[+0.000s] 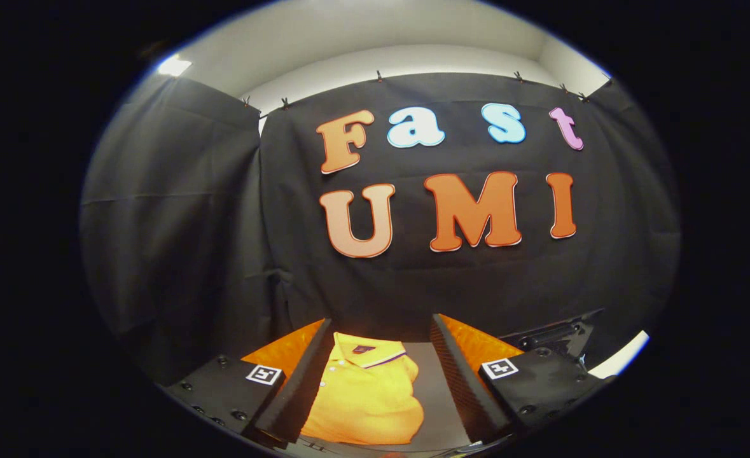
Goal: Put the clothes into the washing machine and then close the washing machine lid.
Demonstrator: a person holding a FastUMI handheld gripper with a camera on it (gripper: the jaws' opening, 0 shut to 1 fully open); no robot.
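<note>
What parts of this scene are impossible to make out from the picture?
- Yellow shirt, gripper view: its lower part is cut off between the hand-held gripper fingers, which stand apart around it.
- Whether the fingers touch the shirt: cannot tell.
- Dark hardware beyond one finger: too dim to identify.

Nothing I can read. Collar tag (pixel 363 348) on yellow shirt (pixel 365 394) too small; square coded markers (pixel 264 374) on my gripper's (pixel 381 327) parted fingers (pixel 464 375).

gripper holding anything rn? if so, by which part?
Nothing held. The gripper is open; the yellow polo shirt lies on the surface between the fingers, neither one pressing it.
</note>
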